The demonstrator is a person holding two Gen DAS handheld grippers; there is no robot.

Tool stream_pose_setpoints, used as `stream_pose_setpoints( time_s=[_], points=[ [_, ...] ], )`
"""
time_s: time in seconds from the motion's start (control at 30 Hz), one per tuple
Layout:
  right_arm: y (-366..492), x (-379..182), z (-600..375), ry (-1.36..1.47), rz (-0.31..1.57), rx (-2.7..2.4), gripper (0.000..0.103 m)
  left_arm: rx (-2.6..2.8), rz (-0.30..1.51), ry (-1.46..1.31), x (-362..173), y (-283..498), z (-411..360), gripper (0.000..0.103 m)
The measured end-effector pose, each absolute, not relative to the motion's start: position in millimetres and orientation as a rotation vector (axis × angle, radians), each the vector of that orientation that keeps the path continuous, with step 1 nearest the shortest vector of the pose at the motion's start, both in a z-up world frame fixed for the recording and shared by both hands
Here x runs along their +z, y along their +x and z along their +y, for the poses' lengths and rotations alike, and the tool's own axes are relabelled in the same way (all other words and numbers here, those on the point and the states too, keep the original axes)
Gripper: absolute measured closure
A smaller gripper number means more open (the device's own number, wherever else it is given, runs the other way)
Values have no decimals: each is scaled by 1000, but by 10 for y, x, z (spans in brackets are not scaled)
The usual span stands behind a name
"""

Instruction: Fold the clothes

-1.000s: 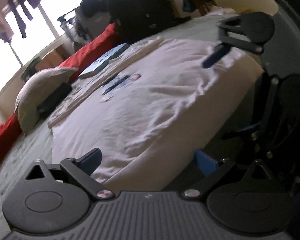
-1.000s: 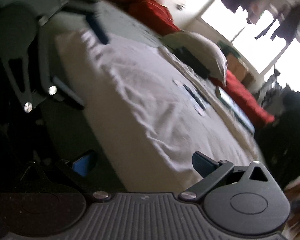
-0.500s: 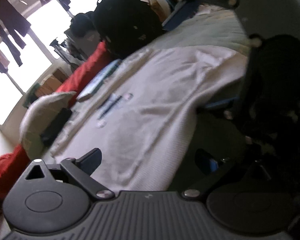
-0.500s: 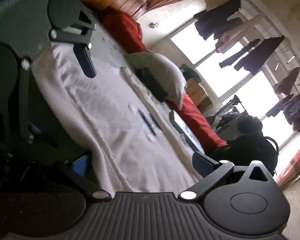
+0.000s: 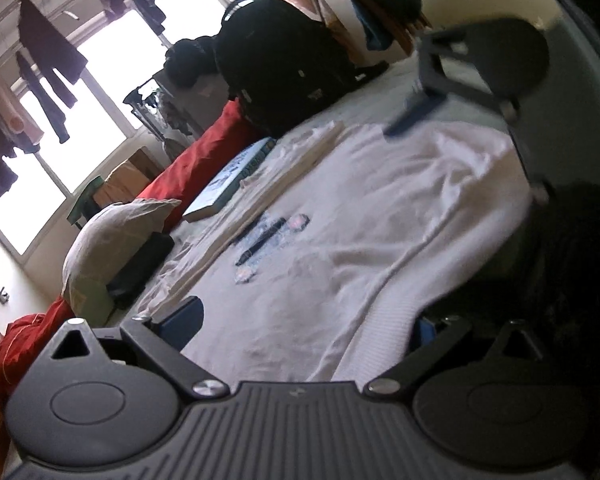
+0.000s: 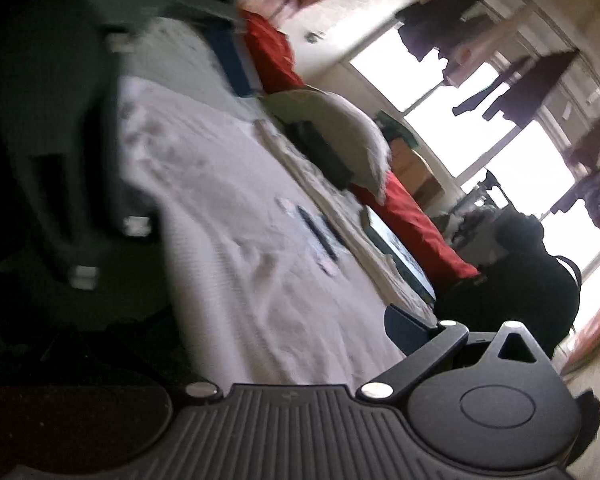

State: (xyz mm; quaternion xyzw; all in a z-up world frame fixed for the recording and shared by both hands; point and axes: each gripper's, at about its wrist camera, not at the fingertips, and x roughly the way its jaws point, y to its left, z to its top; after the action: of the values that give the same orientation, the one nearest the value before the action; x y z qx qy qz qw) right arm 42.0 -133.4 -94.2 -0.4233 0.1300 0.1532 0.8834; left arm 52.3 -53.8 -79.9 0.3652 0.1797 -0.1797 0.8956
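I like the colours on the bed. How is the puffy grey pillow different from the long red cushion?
The puffy grey pillow is pale and rounded; the long red cushion is bright and stretched out. The pillow leans over a flat black thing, while the cushion runs along the far edge beside a book. Both look soft and sit behind the white T-shirt.

The white garment (image 5: 380,208) is showing as soft matt cloth, its hem ribbed and its body lightly creased, with a small printed patch (image 5: 268,240) lying flat on it. The left gripper (image 5: 304,322) is looking like matt black plastic with a ribbed body and bright metal pivot screws; the right gripper (image 6: 296,332) is appearing the same. The pillow (image 5: 112,244) is reading as dull pale cloth, the red bedding (image 5: 204,160) as smooth cloth, and the book (image 5: 232,180) is showing a slightly glossy paper cover.
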Motion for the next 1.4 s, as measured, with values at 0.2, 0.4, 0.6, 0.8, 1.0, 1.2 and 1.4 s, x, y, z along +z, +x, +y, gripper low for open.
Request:
stream_pose_setpoints(
  time_s=[0.2, 0.4, 0.6, 0.8, 1.0, 1.2, 1.4],
  points=[
    [505, -881, -1381, -837, 251, 247, 0, -383, 396, 774, -906, 568, -668, 4],
    [493, -903, -1464, -844, 254, 237, 0, -296, 363, 859, -972, 603, -587, 4],
    [494, -1013, -1629, -881, 278, 192, 0, -219, 373, 890, -1000, 624, -287, 3],
    [534, -997, -1836, -885, 294, 145, 0, -145, 378, 911, -982, 653, -62, 3],
    [564, -1005, -1860, -899, 287, 127, 0, -124, 350, 953, -1001, 675, -66, 2],
    [598, -996, -1834, -943, 256, 97, 0, -96, 329, 963, -959, 693, -48, 2],
    [702, -929, -1833, -934, 241, 74, 0, -91, 334, 944, -847, 779, -25, 2]
  ],
)
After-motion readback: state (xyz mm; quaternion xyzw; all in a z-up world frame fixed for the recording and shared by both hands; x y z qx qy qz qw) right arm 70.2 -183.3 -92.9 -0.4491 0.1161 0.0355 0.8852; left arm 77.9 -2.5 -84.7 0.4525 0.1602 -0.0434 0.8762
